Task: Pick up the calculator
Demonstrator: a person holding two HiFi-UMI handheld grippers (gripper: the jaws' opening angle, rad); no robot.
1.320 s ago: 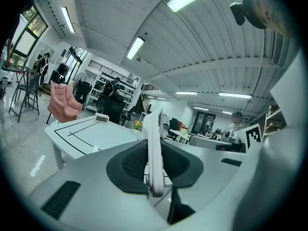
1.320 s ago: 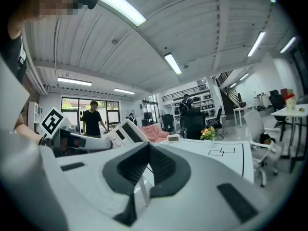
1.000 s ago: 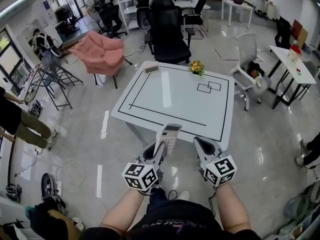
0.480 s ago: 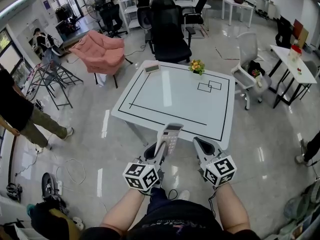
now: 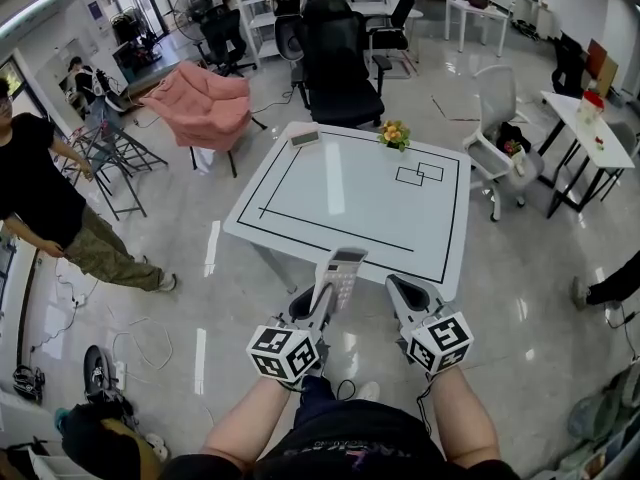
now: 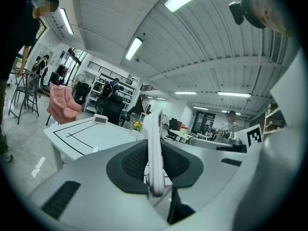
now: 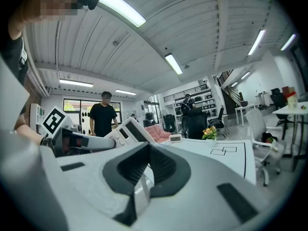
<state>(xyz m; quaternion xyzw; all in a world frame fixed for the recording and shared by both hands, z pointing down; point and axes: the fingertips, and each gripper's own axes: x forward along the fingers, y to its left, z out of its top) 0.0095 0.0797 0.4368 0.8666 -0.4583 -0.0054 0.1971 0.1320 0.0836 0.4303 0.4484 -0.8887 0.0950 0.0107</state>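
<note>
Glossy grey floor (image 5: 190, 298) runs through an open office, with a white table (image 5: 350, 193) at its middle. A black tape outline (image 5: 330, 229) runs round the tabletop. On the far edge sit a small clock (image 5: 304, 138) and a pot of flowers (image 5: 393, 133), well apart from each other. Behind the table are a pink armchair (image 5: 205, 103) and a black office chair (image 5: 335, 68). A person (image 5: 45, 203) in a black shirt stands at the left.

The calculator (image 5: 338, 272) is off the table, in the air just short of the near edge. The left gripper (image 5: 320, 303) pinches its lower end. The left gripper view shows it edge-on, upright between the two dark pads (image 6: 131, 161), which press on its two faces. In the head view its display end points toward the table and its keys face up and to the right.

The right gripper (image 5: 402, 290) hangs just beside it, not touching. Its jaws are pressed together with nothing between them. Both marker cubes face up toward the head camera.
</note>
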